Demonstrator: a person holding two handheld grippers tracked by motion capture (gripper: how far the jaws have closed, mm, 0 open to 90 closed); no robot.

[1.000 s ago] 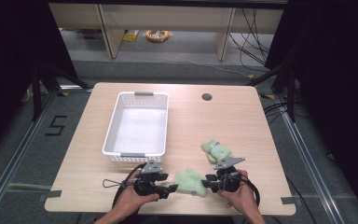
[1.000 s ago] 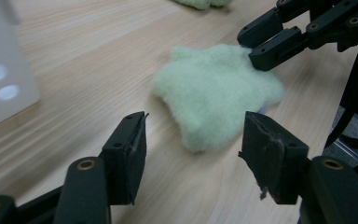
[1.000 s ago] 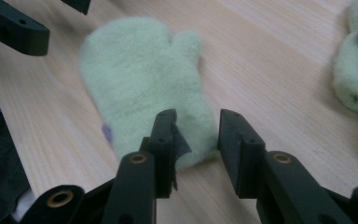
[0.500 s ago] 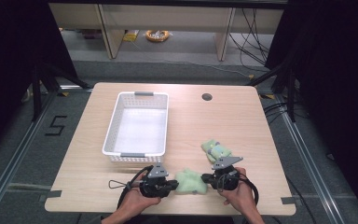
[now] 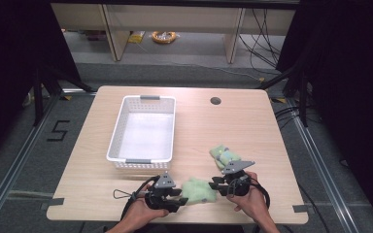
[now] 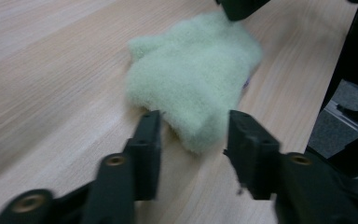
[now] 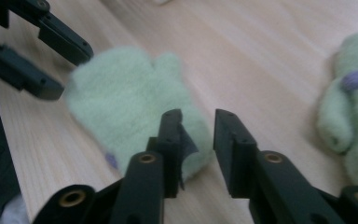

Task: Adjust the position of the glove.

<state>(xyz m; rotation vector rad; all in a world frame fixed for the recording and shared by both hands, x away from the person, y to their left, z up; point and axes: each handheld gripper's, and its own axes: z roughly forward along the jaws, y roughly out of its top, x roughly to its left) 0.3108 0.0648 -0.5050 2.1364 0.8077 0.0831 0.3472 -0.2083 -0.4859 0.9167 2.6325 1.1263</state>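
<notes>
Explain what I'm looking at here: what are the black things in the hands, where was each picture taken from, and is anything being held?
No robot here: a person holds a hand-operated grasping tool in each hand. The high view looks down on the wooden table; the other two come from cameras riding on each tool. The left tool and right tool sit at either end of a pale green mitten lying flat. On the table too are an empty white basket and a second green mitten with a purple patch. Both tools are open: the left one's jaws straddle one edge of the mitten without pinching it, the right one's are at the opposite end. Nothing is held yet.
</notes>
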